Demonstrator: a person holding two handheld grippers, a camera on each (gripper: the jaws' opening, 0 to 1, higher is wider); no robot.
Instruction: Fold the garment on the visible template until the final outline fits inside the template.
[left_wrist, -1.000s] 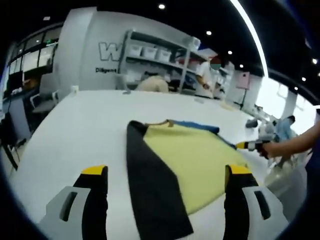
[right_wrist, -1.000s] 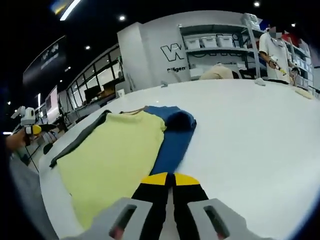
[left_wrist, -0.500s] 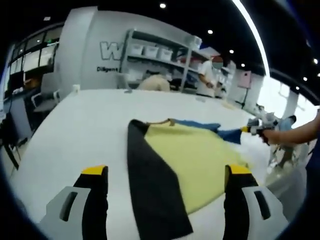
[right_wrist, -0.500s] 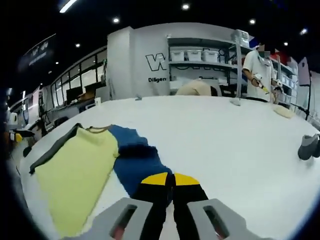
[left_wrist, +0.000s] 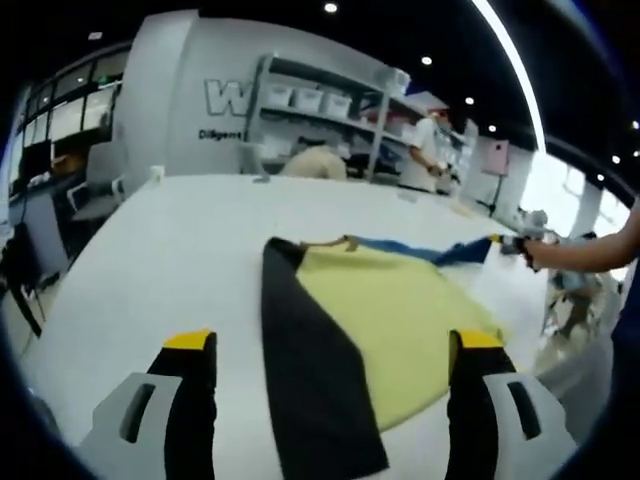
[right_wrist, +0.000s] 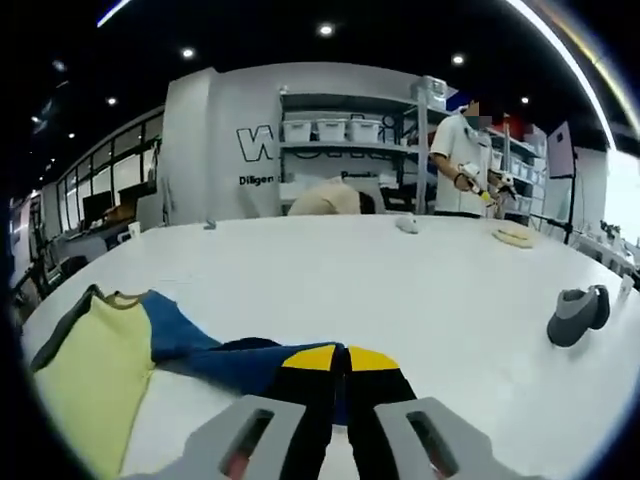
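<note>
- Garment (left_wrist: 390, 320) of soft cloth, yellow in the body with a dark grey-black sleeve (left_wrist: 305, 360) on one side and a blue sleeve (right_wrist: 235, 362) on the other, is lying flat on the wide white bench (left_wrist: 160, 260), its collar pointing away from the left gripper.
- Right gripper (right_wrist: 346, 358) is pinching the end of the blue sleeve, its yellow-tipped fingers pressed together on the cloth; in the left gripper view it is showing beyond the shirt (left_wrist: 508, 243), with the sleeve stretching out sideways from the yellow body.
- Left gripper (left_wrist: 335, 345) is hovering over the near hem, fingers set wide apart and holding nothing.
- Risk, as a judgement: pulling the sleeve sideways could be dragging the whole shirt across the bench, since nothing is pinning the body; a thin pinch could also be slipping off the fabric mid-fold.
- Grey rounded object (right_wrist: 575, 315) is sitting well apart on the bench, too small to identify.
- Template outline is not making itself out on the white surface, so fit cannot be judged.
- Person in a white top (right_wrist: 462, 165) is standing by shelving with bins (right_wrist: 345, 130) beyond the bench.
</note>
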